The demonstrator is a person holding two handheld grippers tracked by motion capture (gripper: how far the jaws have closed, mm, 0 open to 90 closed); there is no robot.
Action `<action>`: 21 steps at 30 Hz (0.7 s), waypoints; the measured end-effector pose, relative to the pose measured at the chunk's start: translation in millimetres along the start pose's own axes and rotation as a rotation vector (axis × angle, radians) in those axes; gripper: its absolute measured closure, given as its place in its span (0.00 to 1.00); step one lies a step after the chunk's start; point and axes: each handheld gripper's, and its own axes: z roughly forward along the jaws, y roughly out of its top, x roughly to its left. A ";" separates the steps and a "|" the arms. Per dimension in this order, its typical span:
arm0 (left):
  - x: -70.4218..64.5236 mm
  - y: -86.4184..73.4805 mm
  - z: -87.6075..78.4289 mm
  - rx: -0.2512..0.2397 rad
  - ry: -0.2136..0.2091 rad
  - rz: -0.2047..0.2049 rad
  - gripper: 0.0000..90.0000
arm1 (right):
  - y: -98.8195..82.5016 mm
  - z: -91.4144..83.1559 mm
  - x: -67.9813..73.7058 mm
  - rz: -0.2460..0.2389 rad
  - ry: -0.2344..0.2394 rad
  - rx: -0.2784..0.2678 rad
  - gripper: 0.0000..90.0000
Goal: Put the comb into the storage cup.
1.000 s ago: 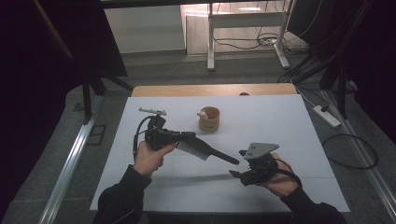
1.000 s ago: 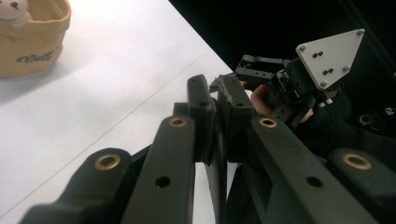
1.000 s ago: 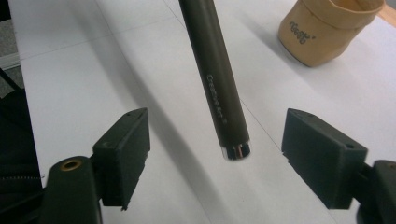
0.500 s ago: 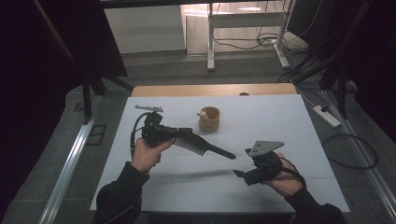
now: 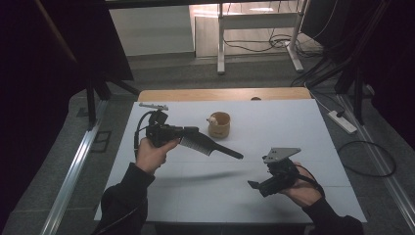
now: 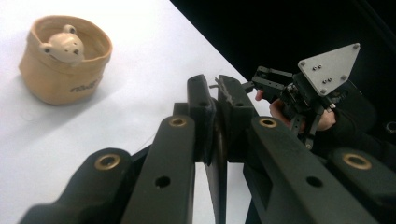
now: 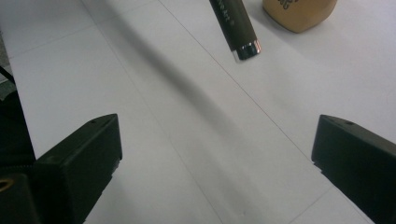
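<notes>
While held off the table, comb: black plastic comb [image 5: 208, 146], a toothed half near the grip and a long slim handle ending in a silvery cap [image 7: 248, 50]; it slants out over the white tabletop [image 5: 293, 122] toward the right, casting a long shadow below.
Left gripper: left gripper [image 5: 188, 135] is clamped tight on the comb's toothed end, jaws pressed against it from both sides in the left gripper view [image 6: 215, 100].
Cup: small tan round cup with a little bear figure on its rim [image 5: 219, 124], standing just behind the comb's middle, apart from it.
Right gripper: right gripper [image 5: 254, 185], low at the near right, has just been opening; its jaws stand wide apart with nothing between them, the comb's handle tip well ahead.
In the way: bare white surface lies between the handle tip and the spread jaws.
</notes>
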 end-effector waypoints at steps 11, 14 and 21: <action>4.1 10.7 -9.9 -0.021 0.023 0.000 0.93 | -7.2 -6.9 -5.2 0.038 -0.011 0.004 0.00; 5.4 13.6 -12.6 -0.024 0.033 -0.002 0.93 | -9.8 -9.4 -7.3 0.057 -0.017 0.008 0.00; 8.8 19.7 -16.9 -0.032 0.041 -0.006 0.93 | -14.6 -13.7 -10.4 0.077 -0.020 0.009 0.00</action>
